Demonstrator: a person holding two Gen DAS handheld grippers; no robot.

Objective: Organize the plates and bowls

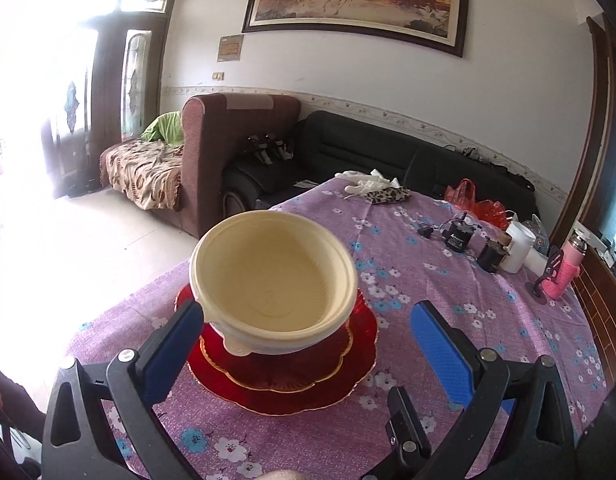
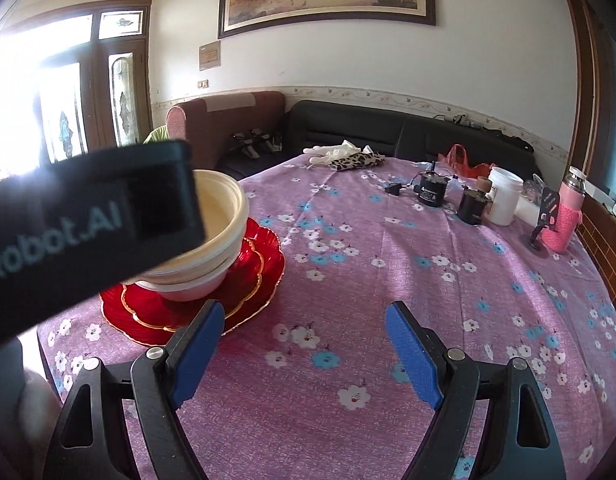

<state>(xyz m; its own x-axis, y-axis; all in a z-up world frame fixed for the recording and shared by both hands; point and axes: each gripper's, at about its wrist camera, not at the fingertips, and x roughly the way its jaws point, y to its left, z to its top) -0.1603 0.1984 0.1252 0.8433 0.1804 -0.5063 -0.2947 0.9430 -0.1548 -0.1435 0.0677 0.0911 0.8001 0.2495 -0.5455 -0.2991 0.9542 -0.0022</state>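
Cream bowls (image 1: 276, 272), nested in a stack, stand on two red scalloped glass plates (image 1: 288, 384) with gold rims near the table's left edge. My left gripper (image 1: 308, 312) is open around the stack. Its left pad (image 1: 184, 336) sits by the bowl's lower left side, and its right pad (image 1: 440, 344) is well clear. In the right wrist view the left gripper's black body (image 2: 88, 216) hides part of the bowls (image 2: 224, 216) and red plates (image 2: 148, 312). My right gripper (image 2: 306, 312) is open over bare cloth, just right of the plates, with nothing between its pads.
A purple floral cloth covers the table (image 2: 348, 248). At the far right stand a white jar (image 2: 504, 196), black cylinders (image 2: 430, 192) and a pink bottle (image 2: 566, 216). White gloves (image 2: 332, 150) and a red bag (image 2: 464, 164) lie at the far edge. Sofas stand beyond.
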